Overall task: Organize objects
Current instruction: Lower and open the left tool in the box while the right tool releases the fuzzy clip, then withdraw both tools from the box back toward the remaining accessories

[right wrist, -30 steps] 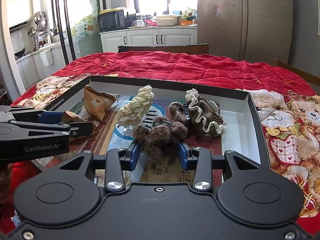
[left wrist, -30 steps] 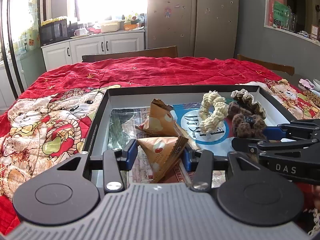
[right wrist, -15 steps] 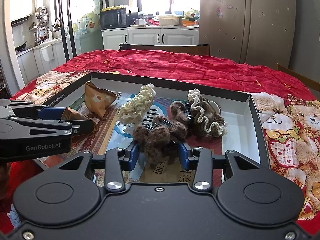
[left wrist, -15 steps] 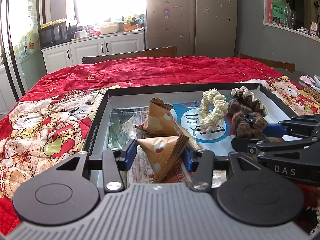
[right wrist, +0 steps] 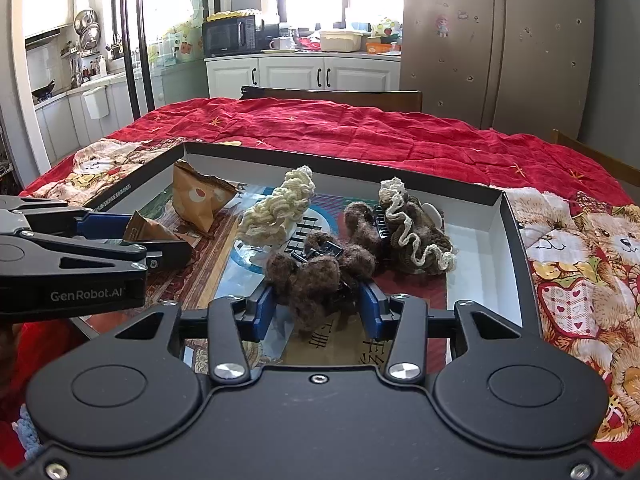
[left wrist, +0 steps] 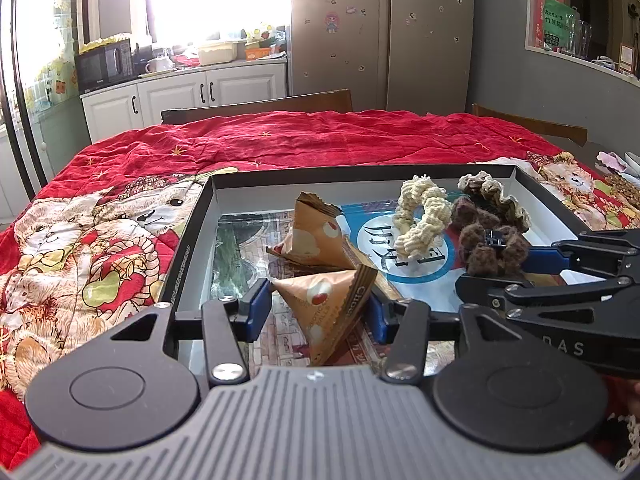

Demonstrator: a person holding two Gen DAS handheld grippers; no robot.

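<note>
A shallow black box (left wrist: 188, 248) (right wrist: 508, 240) lies on the red quilt. My left gripper (left wrist: 318, 308) is shut on an orange triangular snack packet (left wrist: 324, 300) over the box's near left part; the packet also shows in the right wrist view (right wrist: 148, 232). A second packet (left wrist: 316, 236) (right wrist: 200, 200) lies behind it. My right gripper (right wrist: 318, 306) is shut on a fuzzy brown hair clip (right wrist: 316, 276) (left wrist: 492, 248) over the box's near middle. A cream scrunchie (left wrist: 420, 220) (right wrist: 280, 208) and a brown scrunchie with cream trim (left wrist: 496, 196) (right wrist: 412, 232) lie in the box.
The red quilt with teddy bear prints (left wrist: 80, 248) (right wrist: 580, 248) covers the table around the box. Wooden chair backs (left wrist: 260, 106) (right wrist: 332, 96) stand at the far edge. Kitchen cabinets (right wrist: 304, 74) and a refrigerator (left wrist: 380, 36) are beyond.
Both grippers keep their hold on the packet and the clip. The views have shifted only slightly; the items in the box have not moved.
</note>
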